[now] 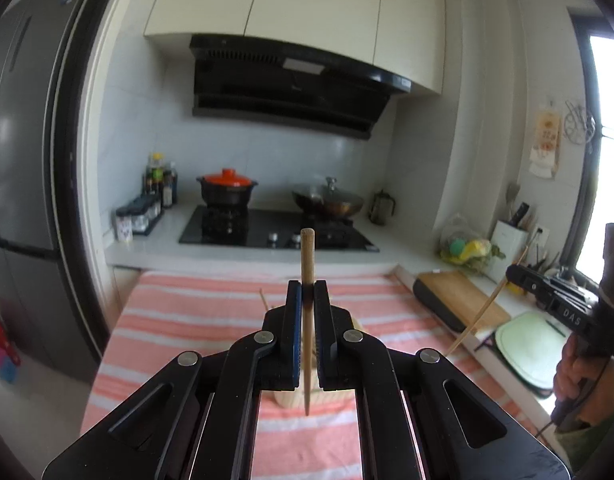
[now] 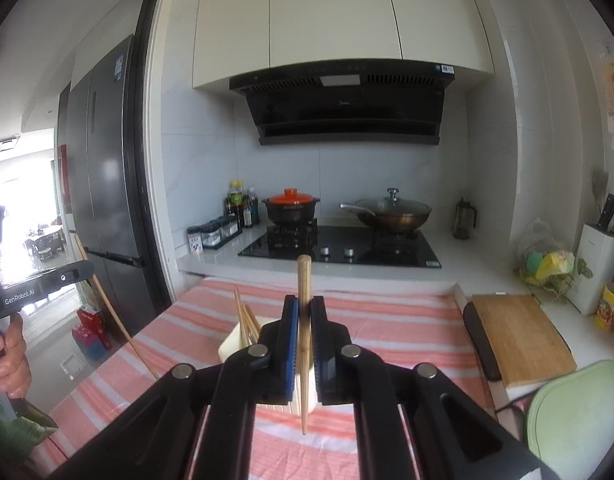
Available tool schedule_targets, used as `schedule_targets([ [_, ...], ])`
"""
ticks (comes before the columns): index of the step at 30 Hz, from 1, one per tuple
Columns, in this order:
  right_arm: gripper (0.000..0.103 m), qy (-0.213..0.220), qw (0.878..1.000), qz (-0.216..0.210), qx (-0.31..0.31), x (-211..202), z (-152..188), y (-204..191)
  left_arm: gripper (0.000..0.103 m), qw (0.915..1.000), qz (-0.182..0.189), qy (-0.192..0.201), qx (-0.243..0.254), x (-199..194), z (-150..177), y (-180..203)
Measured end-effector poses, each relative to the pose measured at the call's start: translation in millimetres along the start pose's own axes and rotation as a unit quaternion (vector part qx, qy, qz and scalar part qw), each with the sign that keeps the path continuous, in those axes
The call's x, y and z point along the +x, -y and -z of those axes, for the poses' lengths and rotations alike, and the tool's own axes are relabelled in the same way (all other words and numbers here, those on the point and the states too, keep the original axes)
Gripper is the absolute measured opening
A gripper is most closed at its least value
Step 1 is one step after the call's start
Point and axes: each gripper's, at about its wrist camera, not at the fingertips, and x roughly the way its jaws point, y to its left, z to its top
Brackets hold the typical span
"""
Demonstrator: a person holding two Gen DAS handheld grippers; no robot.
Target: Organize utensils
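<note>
A wooden chopstick point(image 1: 307, 320) stands upright, pinched between the jaws of the left gripper point(image 1: 307, 332). The right gripper point(image 2: 304, 344) clamps a second chopstick point(image 2: 304, 332) the same way. Both hang above a pale utensil holder point(image 2: 231, 344) that holds more chopsticks point(image 2: 243, 316) and stands on a pink striped cloth point(image 2: 387, 320). Beyond lies the gas hob point(image 2: 387, 248).

Left gripper point(image 1: 307, 312): jaws clamped on an upright chopstick point(image 1: 307, 264) above the striped cloth point(image 1: 179, 320).
Right gripper point(image 2: 305, 316): likewise pinching another chopstick point(image 2: 304, 280), above the same cloth.
</note>
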Motion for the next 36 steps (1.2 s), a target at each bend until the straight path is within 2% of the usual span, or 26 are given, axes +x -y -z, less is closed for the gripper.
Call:
schedule_targets([
  [4,0.006,0.024,1.000,-0.011,0.012,36,-34,1,0.004,0.9994,-0.015,0.027,-0.013,44,-34,0],
  [7,0.006,0.028,1.000,-0.014,-0.001,72,-42,-4,0.004,0.9994,-0.022,0.011,-0.025,91,-37,-1],
  [9,0.006,0.015,1.000,-0.013,-0.008,101,-42,-7,0.004,0.9991,-0.028,-0.017,-0.027,124,-29,-1],
  [15,0.006,-0.093,0.995,-0.019,-0.024,188,-14,-6,0.004,0.9909,-0.037,-0.126,-0.029,211,16,-7],
  [17,0.006,-0.146,0.989,-0.016,-0.033,218,2,-6,0.004,0.9872,-0.041,-0.152,-0.027,229,32,-7],
  [19,0.006,-0.199,0.979,-0.034,-0.022,245,19,-2,0.004,0.9835,-0.039,-0.174,-0.031,245,43,-9],
  [21,0.007,-0.226,0.973,-0.042,-0.008,264,33,1,0.005,0.9799,-0.042,-0.192,-0.033,254,51,-12],
  [23,0.009,-0.235,0.970,-0.056,0.001,275,42,-1,0.015,0.9778,-0.051,-0.200,-0.035,254,56,-15],
  [24,0.009,-0.230,0.971,-0.060,0.010,276,44,0,0.033,0.9776,-0.056,-0.200,-0.035,250,57,-17],
  [25,0.010,-0.220,0.973,-0.062,0.019,273,44,0,0.058,0.9785,-0.067,-0.192,-0.032,242,57,-19],
  [26,0.014,-0.207,0.976,-0.065,0.027,267,43,1,0.073,0.9803,-0.082,-0.178,-0.027,232,57,-22],
  [27,0.026,-0.193,0.979,-0.063,0.032,260,41,2,0.076,0.9823,-0.093,-0.162,-0.017,218,57,-23],
  [29,0.041,-0.159,0.985,-0.048,0.038,236,36,3,0.084,0.9837,-0.106,-0.145,0.010,192,59,-24],
  [30,0.042,-0.142,0.988,-0.044,0.040,221,32,4,0.088,0.9835,-0.112,-0.140,0.023,177,63,-22],
  [31,0.043,-0.128,0.990,-0.041,0.039,205,29,3,0.099,0.9836,-0.116,-0.134,0.033,162,68,-21],
  [32,0.046,-0.115,0.992,-0.034,0.036,186,29,2,0.102,0.9838,-0.115,-0.132,0.041,147,75,-18],
  [34,0.055,-0.089,0.996,-0.015,0.028,150,31,-2,0.102,0.9842,-0.115,-0.128,0.042,116,94,-12],
  [36,0.070,-0.064,0.997,0.017,0.029,110,43,-8,0.102,0.9852,-0.113,-0.127,0.023,88,114,-5],
])
